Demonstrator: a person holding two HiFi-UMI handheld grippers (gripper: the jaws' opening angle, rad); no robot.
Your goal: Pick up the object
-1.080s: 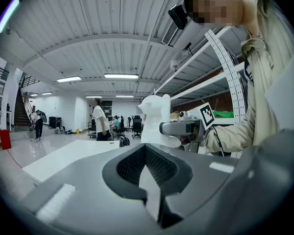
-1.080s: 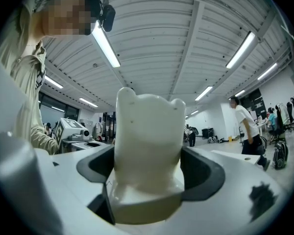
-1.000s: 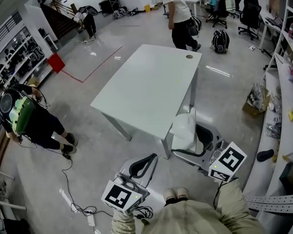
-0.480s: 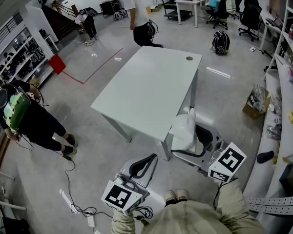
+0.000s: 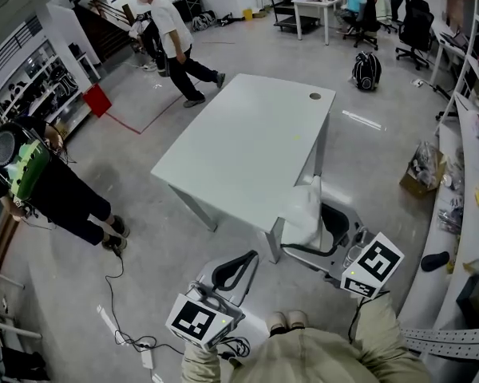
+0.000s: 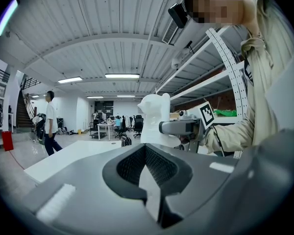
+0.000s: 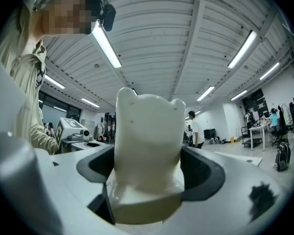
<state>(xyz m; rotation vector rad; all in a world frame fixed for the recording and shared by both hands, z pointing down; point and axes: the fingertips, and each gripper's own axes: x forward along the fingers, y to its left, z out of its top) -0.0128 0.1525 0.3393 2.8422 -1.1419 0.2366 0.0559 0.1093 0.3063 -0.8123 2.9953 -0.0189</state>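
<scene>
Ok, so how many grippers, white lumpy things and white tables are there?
Grippers: 2, the left gripper and the right gripper
White object: 1, held in the right gripper
White table: 1
Total: 4

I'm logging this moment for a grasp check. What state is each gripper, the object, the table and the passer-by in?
left gripper, jaws together, nothing between them
right gripper, jaws closed on the white object
white object, held upright in the right gripper
table, standing on its legs
person in a white shirt, mid-stride beyond the table's far corner
</scene>
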